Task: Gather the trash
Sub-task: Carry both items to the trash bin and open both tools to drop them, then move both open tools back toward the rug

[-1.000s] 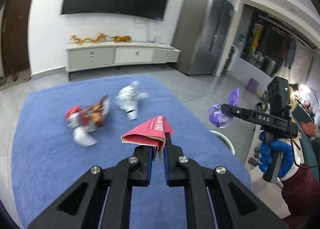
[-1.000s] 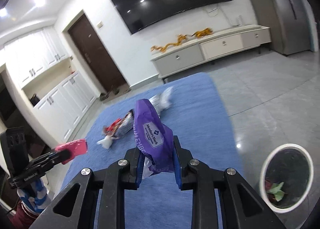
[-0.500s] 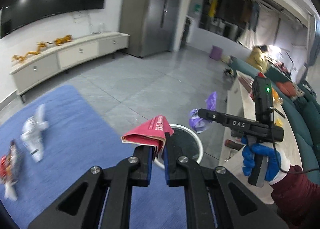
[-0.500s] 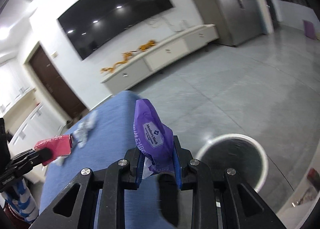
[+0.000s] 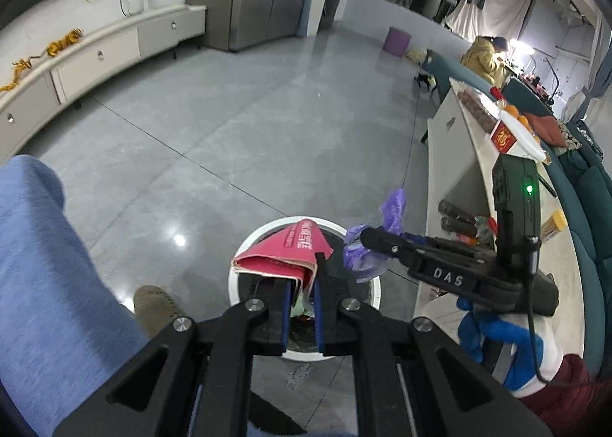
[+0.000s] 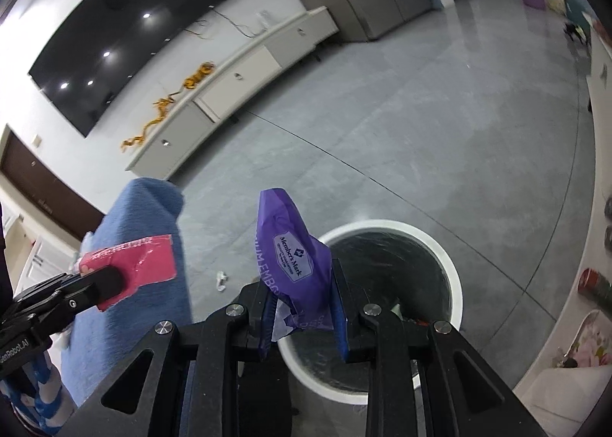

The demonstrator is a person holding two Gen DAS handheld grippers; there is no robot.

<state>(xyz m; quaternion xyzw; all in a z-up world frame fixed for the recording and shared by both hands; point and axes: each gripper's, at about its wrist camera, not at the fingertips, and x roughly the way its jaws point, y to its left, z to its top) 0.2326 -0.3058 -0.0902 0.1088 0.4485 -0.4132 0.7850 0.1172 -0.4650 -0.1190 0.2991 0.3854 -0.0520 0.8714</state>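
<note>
My left gripper (image 5: 300, 284) is shut on a folded pink packet (image 5: 283, 257) and hangs right above the white-rimmed bin (image 5: 376, 291) on the floor. Trash lies inside the bin's dark liner. My right gripper (image 6: 302, 284) is shut on a crumpled purple wrapper (image 6: 290, 246), at the near left rim of the same bin (image 6: 451, 272). In the left wrist view the right gripper (image 5: 367, 238) comes in from the right with the purple wrapper (image 5: 394, 207) over the bin's far right rim. The right wrist view shows the left gripper (image 6: 107, 280) at the left with the pink packet (image 6: 141, 261).
The blue-covered table (image 5: 46, 265) is at the left, beside the bin. A low white counter (image 5: 451, 169) with bottles and boxes runs along the right. A shoe (image 5: 157, 303) stands on the grey floor left of the bin. A small scrap (image 6: 221, 280) lies on the floor.
Both grippers have swung right, away from the blue table, and dipped down over the bin. Each keeps its hold, the left on the pink packet and the right on the purple wrapper.
</note>
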